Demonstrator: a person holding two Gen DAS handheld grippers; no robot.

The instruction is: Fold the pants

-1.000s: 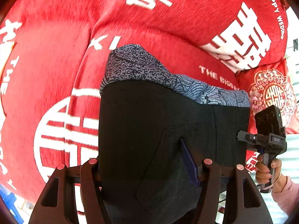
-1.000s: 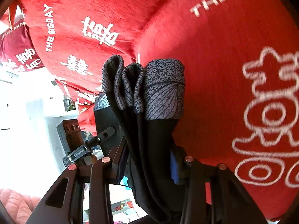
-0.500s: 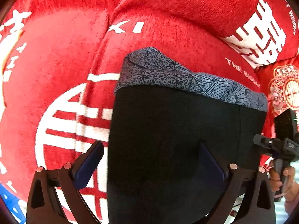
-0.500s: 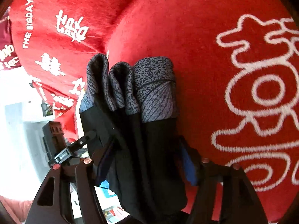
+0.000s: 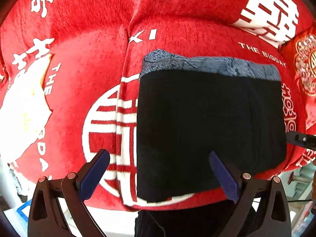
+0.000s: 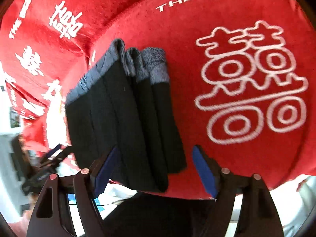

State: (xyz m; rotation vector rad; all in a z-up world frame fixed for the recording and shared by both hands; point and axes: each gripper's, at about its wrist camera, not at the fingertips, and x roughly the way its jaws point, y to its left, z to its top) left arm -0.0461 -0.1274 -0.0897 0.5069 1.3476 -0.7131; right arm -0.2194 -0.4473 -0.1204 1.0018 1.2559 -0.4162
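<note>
Here the folded pants lay flat on the red cover, a black block with a grey patterned band along its twelve-o'clock edge. In the left wrist view the left gripper stood with its fingers spread wide. The left finger, at about seven o'clock, was over bare red cloth just beside the pants' nine-o'clock edge, apart from it. The right finger, at about five o'clock, lay in front of the black cloth; whether it touched could not be told. A part of the other tool showed at three o'clock, just beside the pants.

In the right wrist view the pants showed their stacked folds edge-on, running from eleven o'clock down to six. The right gripper was opening, with the near end of the stack between its fingers. The right finger stood clear of the cloth, over the red cover; the left finger was close against the stack's side.
</note>
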